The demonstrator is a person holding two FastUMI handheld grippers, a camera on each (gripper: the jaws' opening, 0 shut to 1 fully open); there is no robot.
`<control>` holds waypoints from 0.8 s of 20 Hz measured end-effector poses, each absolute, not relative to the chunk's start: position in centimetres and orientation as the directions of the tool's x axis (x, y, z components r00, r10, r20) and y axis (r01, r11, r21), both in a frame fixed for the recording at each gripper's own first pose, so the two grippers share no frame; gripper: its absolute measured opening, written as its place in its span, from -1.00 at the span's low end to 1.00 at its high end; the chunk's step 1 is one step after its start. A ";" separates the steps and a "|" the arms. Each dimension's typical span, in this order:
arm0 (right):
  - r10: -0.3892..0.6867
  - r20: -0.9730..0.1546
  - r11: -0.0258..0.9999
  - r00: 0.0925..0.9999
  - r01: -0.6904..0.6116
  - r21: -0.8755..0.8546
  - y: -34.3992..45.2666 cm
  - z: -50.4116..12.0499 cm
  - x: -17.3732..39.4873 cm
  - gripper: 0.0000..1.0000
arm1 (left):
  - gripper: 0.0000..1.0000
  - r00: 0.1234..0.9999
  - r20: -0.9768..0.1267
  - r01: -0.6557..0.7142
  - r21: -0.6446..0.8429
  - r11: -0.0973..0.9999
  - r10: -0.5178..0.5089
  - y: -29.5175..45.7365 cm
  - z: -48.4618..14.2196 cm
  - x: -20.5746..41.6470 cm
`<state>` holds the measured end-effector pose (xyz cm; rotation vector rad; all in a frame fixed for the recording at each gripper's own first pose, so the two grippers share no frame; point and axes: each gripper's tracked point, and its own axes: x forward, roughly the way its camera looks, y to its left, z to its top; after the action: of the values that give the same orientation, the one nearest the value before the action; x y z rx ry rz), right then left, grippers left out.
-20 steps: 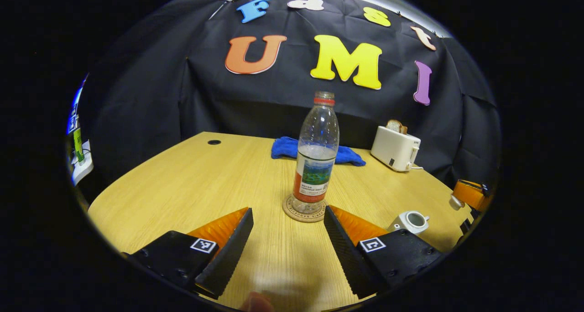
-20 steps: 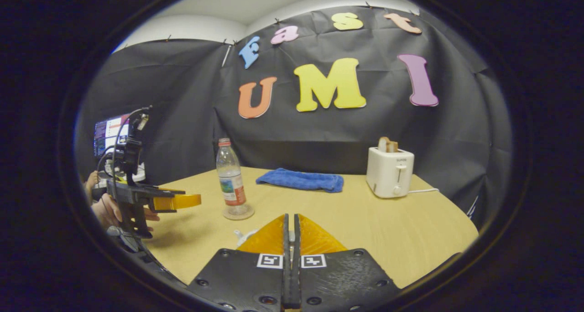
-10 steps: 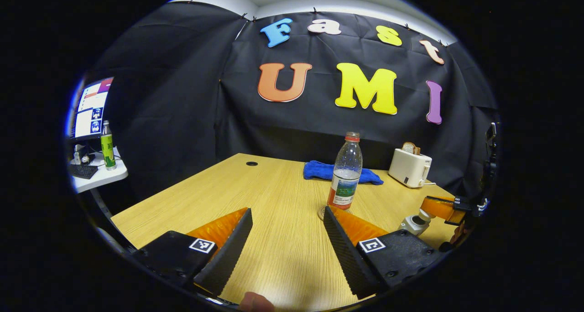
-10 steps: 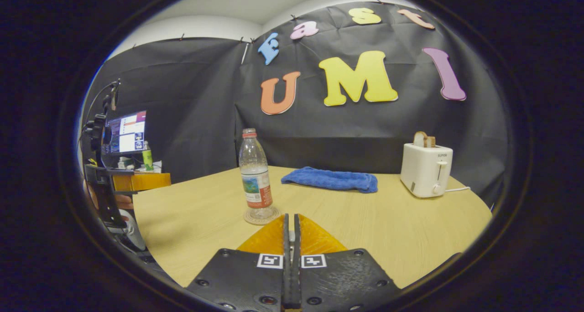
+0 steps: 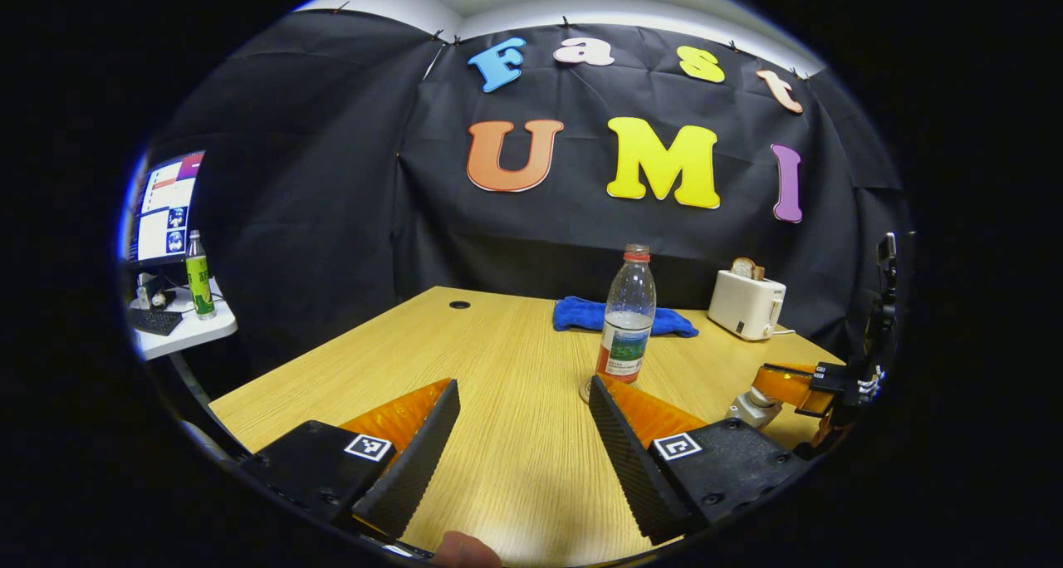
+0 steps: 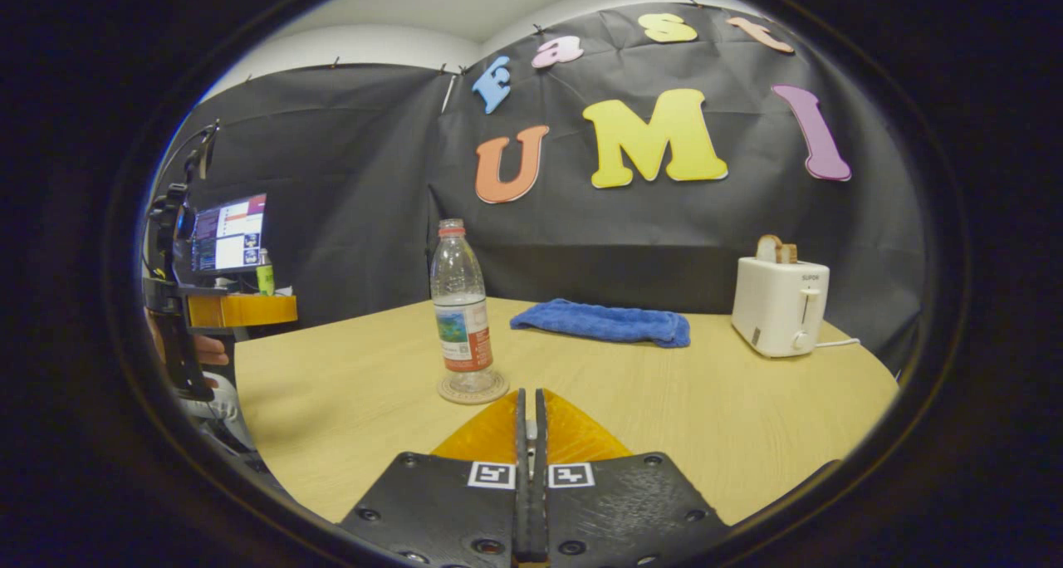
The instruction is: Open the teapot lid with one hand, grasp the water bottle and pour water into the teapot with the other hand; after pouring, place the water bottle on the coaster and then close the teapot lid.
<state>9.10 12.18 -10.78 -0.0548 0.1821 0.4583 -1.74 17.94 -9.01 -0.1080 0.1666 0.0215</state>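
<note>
The clear water bottle [image 5: 627, 315] with a red cap stands upright on the round coaster [image 6: 473, 388] mid-table; it also shows in the right gripper view [image 6: 461, 319]. My left gripper [image 5: 523, 385] is open and holds nothing, well back from the bottle. The small white teapot [image 5: 742, 416] sits at the right of the left gripper view. My right gripper [image 5: 768, 383] hovers just over it, shut on the white teapot lid [image 5: 759, 397]. In the right gripper view, that gripper's fingers [image 6: 529, 395] are pressed together and hide the teapot and lid.
A blue towel [image 6: 602, 323] lies at the back of the wooden table [image 5: 465, 369]. Beside it at the back right stands a white toaster [image 6: 779, 306] with toast in it. A side shelf with a monitor [image 5: 162, 211] and a green bottle [image 5: 197, 273] stands off to the left.
My left gripper has drawn back from the bottle, staying open. The right gripper has moved in over the teapot with the lid. The bottle has stayed on the coaster.
</note>
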 end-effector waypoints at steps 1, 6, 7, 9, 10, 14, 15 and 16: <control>0.433 -0.193 0.896 0.880 -0.443 -0.008 12.2 -11.1 9.0 -1.00 | 0.96 0.987 -0.163 -0.026 -0.105 0.994 0.009 17.7 -8.8 -1.8; 0.431 -0.201 0.899 0.880 -0.439 0.007 12.0 -11.5 8.8 -0.93 | 0.96 0.990 -0.144 -0.014 -0.101 0.995 -0.001 16.9 -7.9 -1.9; 0.434 -0.201 0.897 0.878 -0.442 0.005 12.2 -11.1 8.5 -0.87 | 0.96 0.991 -0.134 -0.013 -0.100 0.995 0.000 16.7 -7.5 -2.0; 0.399 -0.169 0.914 0.901 -0.406 -0.008 11.0 -10.0 8.4 -0.16 | 0.96 0.994 -0.112 -0.004 -0.106 0.994 -0.008 15.9 -6.6 -2.2; 0.374 -0.141 0.925 0.916 -0.380 -0.012 10.4 -9.1 8.3 0.24 | 0.96 0.995 -0.099 0.005 -0.107 0.994 -0.016 15.2 -6.2 -2.3; 0.227 -0.027 0.973 0.974 -0.227 -0.026 6.1 -4.0 7.1 0.95 | 0.96 0.998 -0.048 0.026 -0.064 0.998 -0.029 12.0 -5.0 -2.9; 0.190 0.002 0.981 0.982 -0.190 -0.035 5.0 -2.5 6.4 0.96 | 0.96 0.999 -0.034 0.035 -0.069 0.997 -0.038 10.9 -4.7 -2.9; 0.159 0.030 0.987 0.987 -0.157 -0.045 3.9 -1.2 5.6 0.93 | 0.96 0.998 -0.021 0.061 -0.082 0.995 -0.062 9.2 -4.4 -3.1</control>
<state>5.62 3.92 -1.18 -0.0427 -0.0339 0.1588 -3.14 9.24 -4.36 -0.0814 0.0240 -0.0616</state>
